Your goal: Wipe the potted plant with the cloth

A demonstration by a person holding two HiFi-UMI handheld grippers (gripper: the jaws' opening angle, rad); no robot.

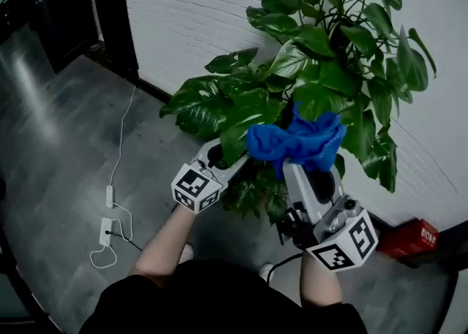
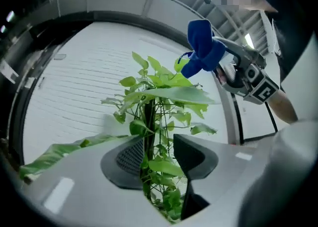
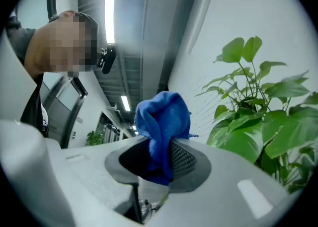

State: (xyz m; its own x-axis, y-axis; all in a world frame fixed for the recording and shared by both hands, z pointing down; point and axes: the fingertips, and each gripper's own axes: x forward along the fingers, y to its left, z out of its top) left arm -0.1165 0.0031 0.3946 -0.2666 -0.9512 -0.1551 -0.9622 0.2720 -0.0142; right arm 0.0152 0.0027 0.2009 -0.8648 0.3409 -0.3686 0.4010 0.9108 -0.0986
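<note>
**Cloth up at the plant, wiping hardly begun**

In the head view, the plant (image 1: 322, 55) stands against the white wall (image 1: 190, 11), its pot hidden under the foliage. The right gripper (image 1: 298, 163) holds the blue cloth (image 1: 296, 141) bunched in front of the middle leaves. Whether it touches them I cannot tell. The left gripper (image 1: 221, 156) reaches in at a big lower leaf (image 1: 245, 124) just beside the cloth. A cable (image 1: 117, 179) trails over the floor (image 1: 51, 142).

In the left gripper view, its jaws stand well apart. A stem (image 2: 147, 131) and small leaves show in the gap, close to the left pad, but nothing looks pinched. The cloth sits up to the right, above the top leaves.

In the right gripper view, the jaws are clamped on the cloth, which bulges out above them. The plant is off to the right, apart from it.

To my eye the cloth is in hand and brought to the plant, so the fetching is done. No leaf shows any sign of being wiped, and nearly all the wiping looks left to do. The left gripper seems placed to steady a leaf for it.
</note>
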